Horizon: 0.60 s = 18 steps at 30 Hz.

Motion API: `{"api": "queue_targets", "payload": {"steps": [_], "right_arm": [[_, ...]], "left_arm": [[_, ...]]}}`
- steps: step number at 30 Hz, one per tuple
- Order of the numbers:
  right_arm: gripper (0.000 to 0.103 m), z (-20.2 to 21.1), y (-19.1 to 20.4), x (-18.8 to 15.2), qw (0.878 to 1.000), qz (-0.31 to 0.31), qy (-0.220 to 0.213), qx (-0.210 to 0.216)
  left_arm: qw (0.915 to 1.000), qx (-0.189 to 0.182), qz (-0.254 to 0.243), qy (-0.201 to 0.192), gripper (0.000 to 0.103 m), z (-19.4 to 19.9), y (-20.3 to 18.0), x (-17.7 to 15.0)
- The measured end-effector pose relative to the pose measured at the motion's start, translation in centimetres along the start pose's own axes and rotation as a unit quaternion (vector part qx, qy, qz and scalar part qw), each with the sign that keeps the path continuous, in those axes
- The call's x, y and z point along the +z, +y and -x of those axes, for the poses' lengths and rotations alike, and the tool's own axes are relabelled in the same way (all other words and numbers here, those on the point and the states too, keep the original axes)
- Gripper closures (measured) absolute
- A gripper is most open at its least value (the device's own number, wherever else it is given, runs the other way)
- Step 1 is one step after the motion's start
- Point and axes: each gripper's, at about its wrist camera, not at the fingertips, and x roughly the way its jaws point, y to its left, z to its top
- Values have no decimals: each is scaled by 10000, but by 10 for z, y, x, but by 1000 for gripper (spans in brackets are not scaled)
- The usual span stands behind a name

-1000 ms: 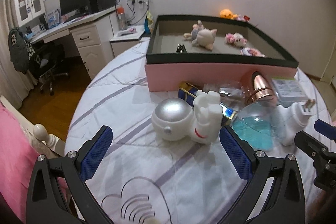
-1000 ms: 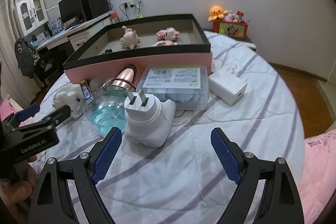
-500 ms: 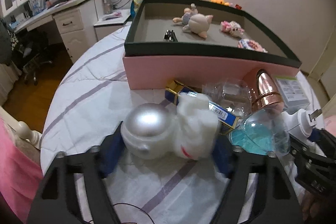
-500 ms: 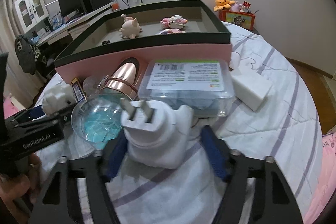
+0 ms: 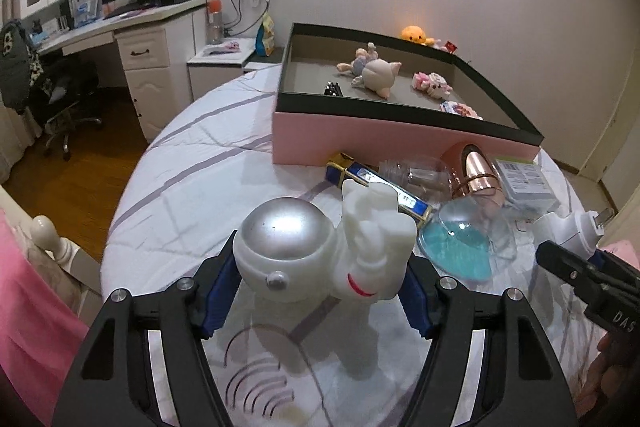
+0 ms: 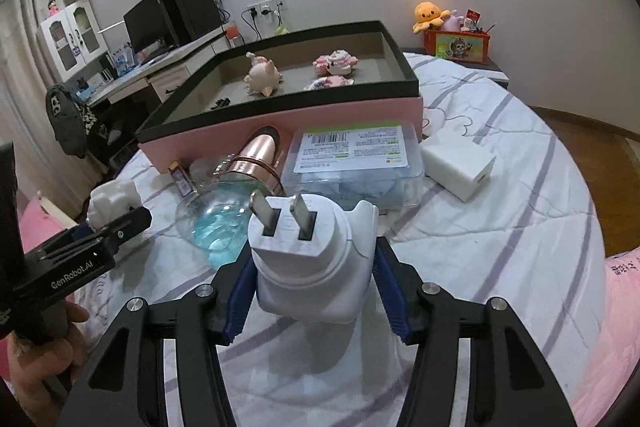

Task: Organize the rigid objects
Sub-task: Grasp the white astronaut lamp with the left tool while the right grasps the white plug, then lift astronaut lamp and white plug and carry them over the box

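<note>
My left gripper (image 5: 320, 291) is shut on a white astronaut figure (image 5: 288, 247) with a silver helmet. Its blue pads press on the helmet side and the body side, and the figure's shadow falls on the sheet below. My right gripper (image 6: 314, 291) is shut on a white plug adapter (image 6: 304, 259), whose two prongs point up and away. The pink box with a black rim (image 5: 360, 131) stands behind, open-topped, with plush toys (image 5: 376, 73) inside. In the right wrist view the left gripper (image 6: 100, 239) shows at the left edge, holding the astronaut figure (image 6: 112, 199).
In front of the box lie a blue-gold packet (image 5: 384, 187), a rose-gold capped bottle (image 5: 476, 171) with blue liquid (image 5: 456, 239), a labelled clear case (image 6: 352, 163) and a white charger block (image 6: 460, 163). All rest on a striped white bedsheet. A desk and chair stand far left.
Both grippers were open and short of their objects. They moved in and closed, the left on the astronaut figure, the right on the plug adapter.
</note>
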Motion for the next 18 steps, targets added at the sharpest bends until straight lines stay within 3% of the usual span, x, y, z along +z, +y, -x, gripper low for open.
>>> {"api": "queue_targets", "payload": {"steps": [18], "right_arm": [[49,49,16,11,9985,247,-443,226]], "left_arm": [[9974,-163,-206,-675,33,83,-14,6]]}}
